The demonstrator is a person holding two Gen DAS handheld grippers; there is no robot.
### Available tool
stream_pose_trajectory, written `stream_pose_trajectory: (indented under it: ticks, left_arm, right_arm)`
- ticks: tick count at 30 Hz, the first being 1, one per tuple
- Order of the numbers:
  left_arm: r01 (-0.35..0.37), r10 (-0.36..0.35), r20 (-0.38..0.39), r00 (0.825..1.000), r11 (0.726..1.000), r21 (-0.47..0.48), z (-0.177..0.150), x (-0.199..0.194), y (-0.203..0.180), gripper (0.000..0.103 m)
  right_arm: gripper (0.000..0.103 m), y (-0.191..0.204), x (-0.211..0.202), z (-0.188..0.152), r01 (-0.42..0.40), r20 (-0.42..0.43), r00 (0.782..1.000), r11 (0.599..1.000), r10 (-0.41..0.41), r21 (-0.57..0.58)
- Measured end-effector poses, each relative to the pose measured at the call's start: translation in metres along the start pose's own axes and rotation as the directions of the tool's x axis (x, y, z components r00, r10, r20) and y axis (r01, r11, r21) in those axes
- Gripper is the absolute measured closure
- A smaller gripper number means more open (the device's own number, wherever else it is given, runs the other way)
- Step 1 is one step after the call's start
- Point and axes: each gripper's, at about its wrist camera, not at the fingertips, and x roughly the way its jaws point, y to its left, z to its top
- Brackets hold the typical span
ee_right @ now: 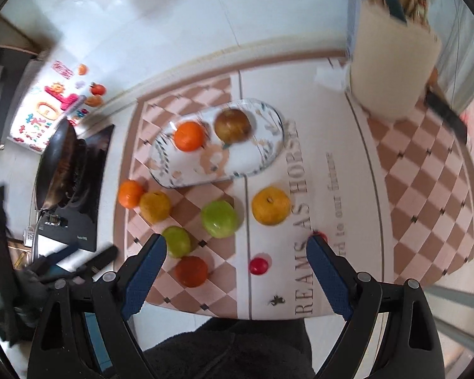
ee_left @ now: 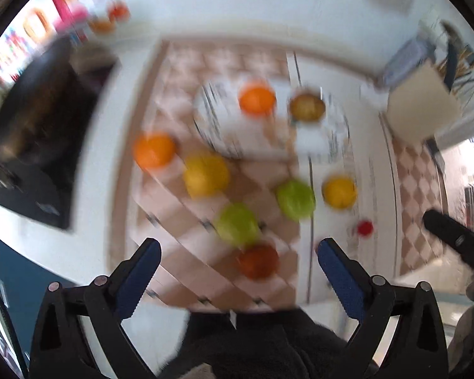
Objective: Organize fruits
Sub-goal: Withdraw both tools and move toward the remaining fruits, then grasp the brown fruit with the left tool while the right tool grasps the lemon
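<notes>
Both tools stand wide with nothing held: the left tool point(ee_left: 238, 249) over what looks, through blur, like a dark red fruit point(ee_left: 258, 260), the right tool point(ee_right: 236, 246) just above a small red fruit point(ee_right: 258, 265). Ahead, the plate point(ee_right: 262, 154) carries an orange point(ee_right: 189, 136).

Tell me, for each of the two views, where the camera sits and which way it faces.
Left wrist: on the left gripper, aimed steeply down at the checkered mat; blurred; own open fingers, dark clothing below, the other gripper at right.
Right wrist: on the right gripper, aimed down at the same mat; own open fingers, dark clothing.
Shared: oval plate bearing an orange and a brown fruit, loose fruits.
</notes>
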Motion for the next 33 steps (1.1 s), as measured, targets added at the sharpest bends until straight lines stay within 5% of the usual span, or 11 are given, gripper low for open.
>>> stream_pose_trajectory:
  ticks: [4,10,15,18,23,24,33]
  left_arm:
    - [0.054,-0.059,-0.166,0.984,0.998,-0.037,-0.011,0.063,-0.006,0.002]
    - [0.053,-0.069,-0.311,0.948,0.997,-0.061,-0.02,0.123,-0.014,0.01]
    - [0.052,-0.068,-0.318,0.946,0.997,-0.058,-0.023,0.137,-0.021,0.01]
    - [0.053,-0.067,-0.312,0.948,0.997,-0.053,-0.023,0.138,-0.024,0.021]
    - [0.049,-0.062,-0.306,0.95,0.998,-0.049,-0.023,0.139,-0.029,0.025]
    - [0.05,-0.063,-0.306,0.95,0.998,-0.05,-0.021,0.139,-0.029,0.025]
    - [0.066,-0.082,-0.309,0.948,0.996,-0.06,-0.018,0.137,-0.019,0.025]
  right_arm:
    - [0.011,-0.023,0.025,-0.001,0.041,-0.043,0.998,0.999,-0.04,0.022]
    - [0.011,-0.056,0.07,0.006,0.067,-0.112,0.992,0.995,-0.059,0.067]
    - [0.011,-0.065,0.113,0.022,0.047,-0.158,0.987,0.995,-0.032,0.093]
    - [0.013,-0.065,0.141,0.034,0.019,-0.181,0.983,0.993,0.003,0.12]
    - [0.028,-0.059,0.177,0.047,0.001,-0.224,0.974,0.991,0.03,0.136]
    - [0.038,-0.057,0.184,0.048,-0.01,-0.235,0.971,0.991,0.042,0.136]
    - [0.041,-0.049,0.181,0.019,0.008,-0.315,0.949,1.0,0.0,0.022]
